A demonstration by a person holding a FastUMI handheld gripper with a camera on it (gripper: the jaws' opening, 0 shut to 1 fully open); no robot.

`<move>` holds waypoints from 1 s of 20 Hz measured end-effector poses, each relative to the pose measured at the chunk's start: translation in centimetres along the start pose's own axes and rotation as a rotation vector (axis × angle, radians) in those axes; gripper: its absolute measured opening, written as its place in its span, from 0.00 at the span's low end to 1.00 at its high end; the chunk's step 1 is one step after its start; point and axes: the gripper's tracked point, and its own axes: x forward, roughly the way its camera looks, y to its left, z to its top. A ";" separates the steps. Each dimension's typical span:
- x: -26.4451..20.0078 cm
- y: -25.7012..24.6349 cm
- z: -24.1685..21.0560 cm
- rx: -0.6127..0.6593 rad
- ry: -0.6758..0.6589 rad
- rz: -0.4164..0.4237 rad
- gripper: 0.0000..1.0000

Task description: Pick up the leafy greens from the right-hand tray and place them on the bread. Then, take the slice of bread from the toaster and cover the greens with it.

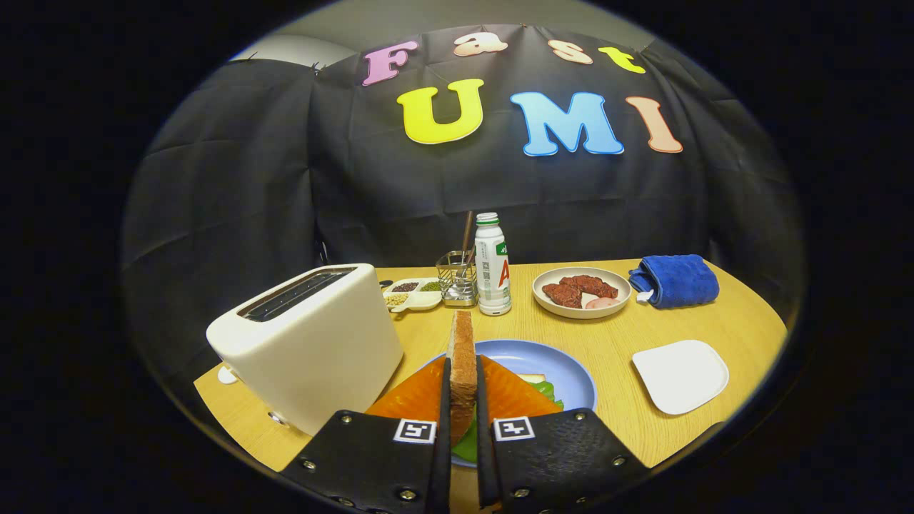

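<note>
Gripper view: the gripper pinches a bread slice edge-on, both fingers pressed on its flat faces. The slice stands upright between them, its long axis running up and away from the fingers, its top crust edge pointing at the desk's far edge, toward the bottle. It hangs over the blue plate, which sits near the desk's front edge, just right of the toaster. On the plate, greens lie over a pale bottom slice; more green shows just under the fingers.

The white tray lies toward the desk's right edge, and the toaster's slots look dark.

Risks, as I judge them: the slice is held vertical, so it has to be tipped flat before release; let go upright, it could fall on its edge and slide off the greens or off the plate. Set down off-centre, it would leave leaves uncovered. A hard squeeze could crush or tear the crumb. Pressing down too far could push the greens sideways off the bottom slice. The toaster stands close on the left, so a wide swing could knock it.
</note>
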 end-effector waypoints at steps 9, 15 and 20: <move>1.0 -2.7 -1.8 -0.040 0.055 -0.039 0.46; 1.4 -4.4 -1.9 -0.068 0.034 -0.083 0.52; 1.2 -5.8 -1.4 -0.072 0.015 -0.109 0.56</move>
